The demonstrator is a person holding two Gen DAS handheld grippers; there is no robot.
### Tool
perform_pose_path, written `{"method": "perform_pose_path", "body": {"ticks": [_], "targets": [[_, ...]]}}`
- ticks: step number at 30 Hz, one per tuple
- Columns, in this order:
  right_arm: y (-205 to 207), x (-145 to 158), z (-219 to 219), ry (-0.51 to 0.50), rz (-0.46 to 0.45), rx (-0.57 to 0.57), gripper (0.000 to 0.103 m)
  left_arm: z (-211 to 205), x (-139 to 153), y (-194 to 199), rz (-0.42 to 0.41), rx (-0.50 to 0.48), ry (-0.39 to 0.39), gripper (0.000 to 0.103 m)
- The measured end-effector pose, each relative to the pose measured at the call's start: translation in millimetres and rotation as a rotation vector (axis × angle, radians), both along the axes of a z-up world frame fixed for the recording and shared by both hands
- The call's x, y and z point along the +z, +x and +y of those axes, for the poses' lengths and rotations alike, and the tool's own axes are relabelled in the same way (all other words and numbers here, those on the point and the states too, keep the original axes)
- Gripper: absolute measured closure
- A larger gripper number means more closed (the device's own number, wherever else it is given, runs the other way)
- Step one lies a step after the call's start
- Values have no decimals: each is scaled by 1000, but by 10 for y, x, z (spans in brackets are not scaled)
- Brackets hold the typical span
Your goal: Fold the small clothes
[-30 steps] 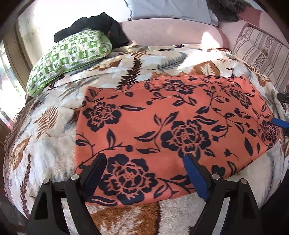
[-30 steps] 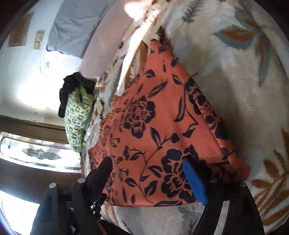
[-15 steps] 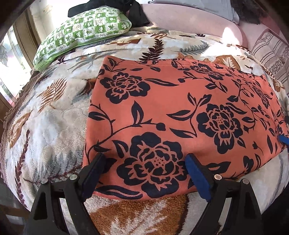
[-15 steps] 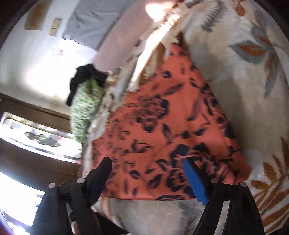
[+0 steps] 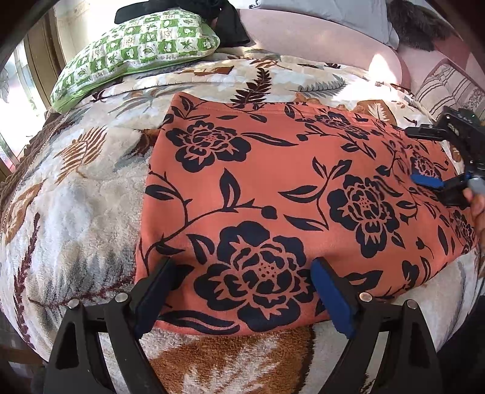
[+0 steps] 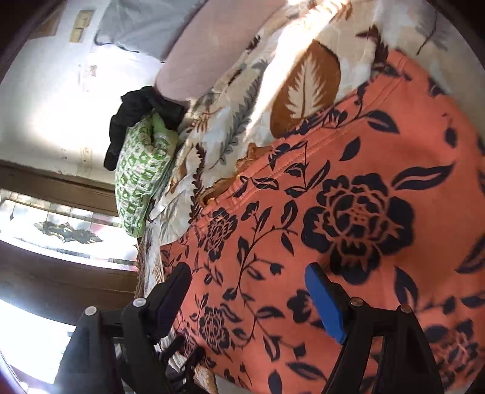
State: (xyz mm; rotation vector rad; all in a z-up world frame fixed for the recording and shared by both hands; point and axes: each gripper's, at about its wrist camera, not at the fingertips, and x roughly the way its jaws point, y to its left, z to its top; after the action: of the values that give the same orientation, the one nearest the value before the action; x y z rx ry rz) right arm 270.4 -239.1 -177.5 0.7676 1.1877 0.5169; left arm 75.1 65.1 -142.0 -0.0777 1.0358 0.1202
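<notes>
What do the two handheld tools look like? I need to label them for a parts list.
The left tool and right tool match: black angular frames with silver rivets, one black pad and one blue pad. No sleeve or cable shows.

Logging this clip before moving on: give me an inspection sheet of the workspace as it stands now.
Surface: bed under a leaf-print blanket.
Job's things: orange floral garment spread flat on the blanket.
Clutter: green patterned pillow at the bed's far side, black cloth on it.
Grippers: left gripper open over the garment's near edge; right gripper open over the garment; neither is gripping.
Cables: nothing seen.
Surroundings: pink headboard, window, white wall.
</notes>
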Motion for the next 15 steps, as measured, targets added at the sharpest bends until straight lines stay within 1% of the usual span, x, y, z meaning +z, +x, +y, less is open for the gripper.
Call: {"method": "perform_pose_path", "body": {"ticks": [1, 2, 3, 6, 9, 11, 13, 15], "targets": [[30, -86, -8, 25, 24, -50, 22, 1, 0, 0, 1, 0, -1, 12], [19, -52, -24, 39, 23, -89, 22, 5, 1, -2, 1, 0, -5, 12], [6, 11, 1, 30, 25, -83, 20, 14, 0, 0, 1, 1, -8, 12], [-164, 178, 53, -49, -5, 0, 19, 10, 3, -5, 1, 1, -4, 12], [-582, 230, -116, -13, -42, 5, 19, 9, 13, -16, 7, 1, -6, 12], [-909, 182, -285, 16, -53, 2, 19, 16, 45, -31, 10, 6, -13, 12], [-1226, 121, -474, 43, -53, -35, 19, 26, 98, -57, 3, 24, -28, 12], [-1490, 56, -706, 78, -63, -98, 19, 25, 164, -85, -9, 45, -53, 12]]}}
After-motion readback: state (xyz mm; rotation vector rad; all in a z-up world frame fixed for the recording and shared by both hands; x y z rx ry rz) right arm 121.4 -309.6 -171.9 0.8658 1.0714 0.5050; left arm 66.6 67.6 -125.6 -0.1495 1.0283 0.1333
